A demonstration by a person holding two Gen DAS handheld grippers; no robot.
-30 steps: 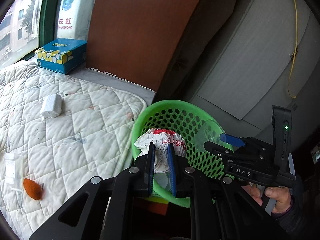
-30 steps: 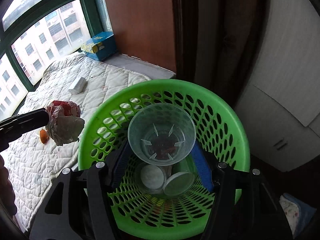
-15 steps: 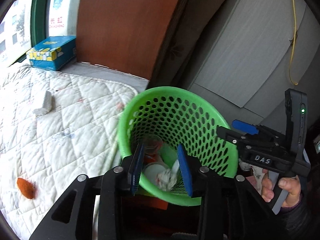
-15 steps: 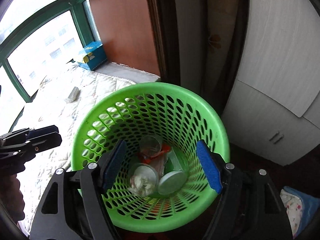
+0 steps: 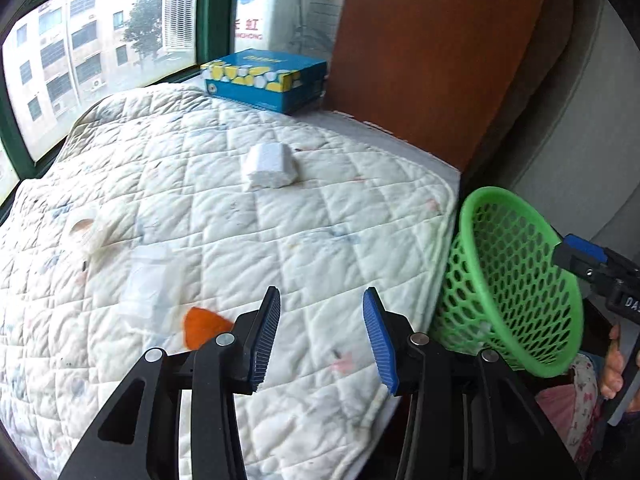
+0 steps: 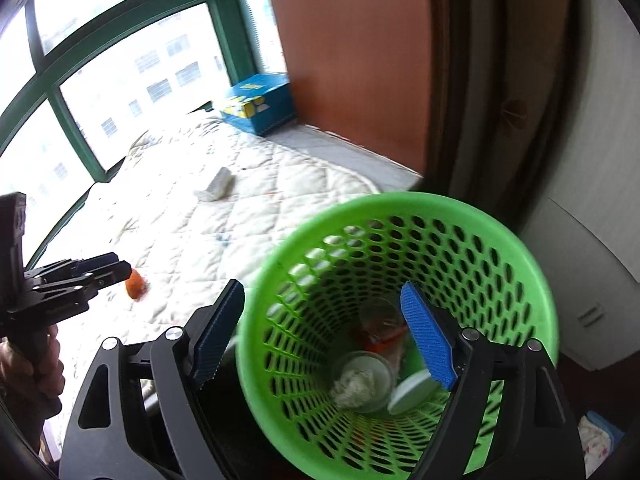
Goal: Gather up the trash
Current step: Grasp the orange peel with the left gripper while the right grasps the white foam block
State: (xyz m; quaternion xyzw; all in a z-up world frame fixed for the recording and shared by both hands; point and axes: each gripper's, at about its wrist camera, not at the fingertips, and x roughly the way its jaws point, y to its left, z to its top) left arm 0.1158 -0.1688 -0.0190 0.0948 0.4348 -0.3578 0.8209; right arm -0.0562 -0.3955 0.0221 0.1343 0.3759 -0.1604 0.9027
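My left gripper (image 5: 320, 340) is open and empty above the near edge of the white quilted mattress (image 5: 320, 248). An orange scrap (image 5: 204, 326) lies just left of its left finger. A clear plastic packet (image 5: 146, 284), a tape roll (image 5: 82, 230) and a white foam block (image 5: 268, 166) lie farther out. My right gripper (image 6: 324, 338) is open and empty over the green mesh basket (image 6: 460, 224), which holds cups, a lid and crumpled paper (image 6: 356, 384). The basket also shows at the right of the left wrist view (image 5: 520, 280).
A blue tissue box (image 5: 264, 80) stands at the mattress's far edge by the window (image 5: 100, 60). A brown panel (image 5: 432, 48) and a white cabinet (image 6: 580, 280) stand behind the basket. Cloth (image 5: 576, 408) lies on the floor beside it.
The left gripper dropped the crumpled wrapper and the right gripper the clear cup into the basket. The left gripper then swung left over the mattress. The right gripper shifted left.
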